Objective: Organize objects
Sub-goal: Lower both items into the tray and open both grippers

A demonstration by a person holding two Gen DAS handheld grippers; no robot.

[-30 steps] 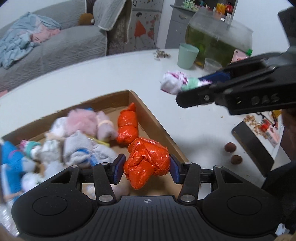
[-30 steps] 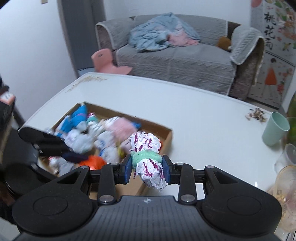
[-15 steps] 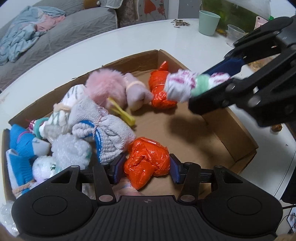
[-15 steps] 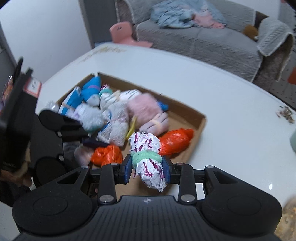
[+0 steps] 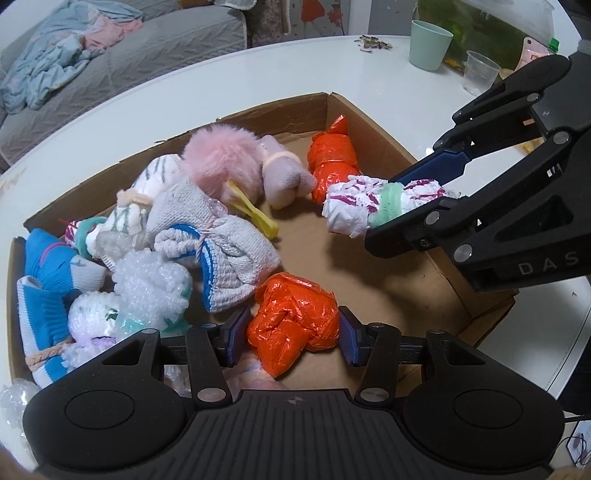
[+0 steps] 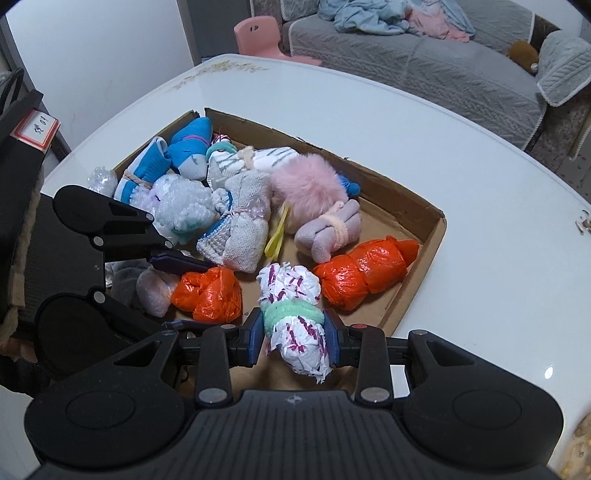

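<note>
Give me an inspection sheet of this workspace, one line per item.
Surface: white table, glossy.
Job's things: cardboard box holding rolled socks, a pink fluffy roll, one orange bundle.
Clutter: green cup, clear cup, scattered crumbs.
Grippers: left gripper shut on a second orange bundle; right gripper shut on white-purple bundle; both over the box.
Cables: thin wire at lower right edge.
Surroundings: grey sofa with clothes, pink chair.

A living room with a white table near and a grey sofa far behind.
The sofa carries crumpled blue and pink clothes; a pink child's chair stands by a white wall.
</note>
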